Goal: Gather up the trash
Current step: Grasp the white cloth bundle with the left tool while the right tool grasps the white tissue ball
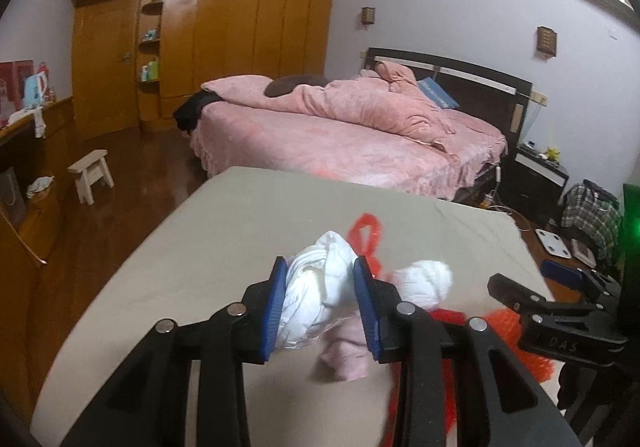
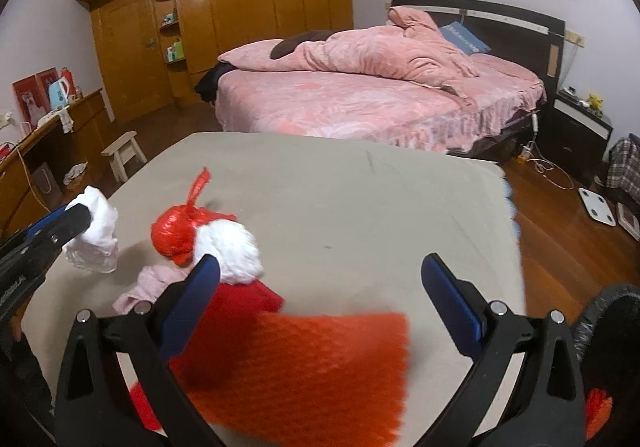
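I have the left claw [image 1: 320, 303] clamped on a crumpled white paper wad [image 1: 316, 299], its blue pads [image 1: 276, 307] pressing the paper from both sides, and in the right wrist view that wad [image 2: 96, 235] hangs clear of the beige cloth-covered desk [image 2: 340, 199]. So I judge the step in hand to be the carry: one piece of trash is picked and needs a place to go. My right claw [image 2: 324, 287] stands wide apart with nothing between its fingers, hovering over an orange mesh plastic sheet [image 2: 320, 359] that looks to be lying flat on the desk at the near edge. The rest of the rubbish sits together just beyond it: a knotted red plastic bag [image 2: 180, 235], a second fluffy white paper ball [image 2: 232, 251] touching the bag, and a limp pink cloth scrap [image 2: 148, 285] beside them. I see no bin plainly; a dark rounded shape at the lower right of the right wrist view may be one, but I cannot tell. Next I would take the held wad over to whatever receptacle is there and let it drop, keeping the grip firm on the way, since soft paper can slip. The right claw could then drop onto the white ball or the red bag.
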The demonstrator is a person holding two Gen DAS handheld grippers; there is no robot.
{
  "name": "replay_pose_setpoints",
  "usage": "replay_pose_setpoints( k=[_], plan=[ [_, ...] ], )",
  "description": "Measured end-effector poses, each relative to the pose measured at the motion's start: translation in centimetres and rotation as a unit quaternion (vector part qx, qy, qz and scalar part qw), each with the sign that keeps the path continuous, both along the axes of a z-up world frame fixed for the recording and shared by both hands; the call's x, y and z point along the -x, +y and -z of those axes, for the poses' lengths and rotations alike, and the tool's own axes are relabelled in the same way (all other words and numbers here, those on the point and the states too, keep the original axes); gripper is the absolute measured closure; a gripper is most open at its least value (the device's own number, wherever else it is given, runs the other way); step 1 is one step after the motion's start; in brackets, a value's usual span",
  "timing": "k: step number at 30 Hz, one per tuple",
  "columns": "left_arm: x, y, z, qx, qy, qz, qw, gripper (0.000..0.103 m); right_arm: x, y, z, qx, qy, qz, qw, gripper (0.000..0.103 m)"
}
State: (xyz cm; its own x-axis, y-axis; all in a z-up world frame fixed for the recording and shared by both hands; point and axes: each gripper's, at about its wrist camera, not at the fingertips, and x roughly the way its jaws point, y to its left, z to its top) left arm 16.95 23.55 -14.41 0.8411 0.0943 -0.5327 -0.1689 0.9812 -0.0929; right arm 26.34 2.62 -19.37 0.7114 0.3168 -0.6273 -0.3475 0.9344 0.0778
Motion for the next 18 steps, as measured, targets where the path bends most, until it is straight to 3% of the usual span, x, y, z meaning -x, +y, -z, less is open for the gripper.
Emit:
replay_pose_setpoints(
  k=[13,15,17,18],
  plan=[
    [0.4,2.6,1.7,-0.012,0.026,-0.027,0.9992,0.069,-1.6,6.4,2.5,0.02,0.028,-0.049,0.998,0.007],
    [0.4,2.6,1.8,-0.012,0.027,-0.028,0.9992,0.069,-2.0,7.0,2.8,0.021,0.041,-0.059,0.997,0.022],
    [0.5,2.7,1.9,-0.012,0.028,-0.029,0.9991,0.069,-2.1,7.3,3.1,0.019,0.049,-0.062,0.997,0.029],
    [0.5,2.6,2.0,-0.012,0.029,-0.029,0.9991,0.069,-2.2,7.4,3.2,0.016,0.053,-0.065,0.996,0.038]
  ],
)
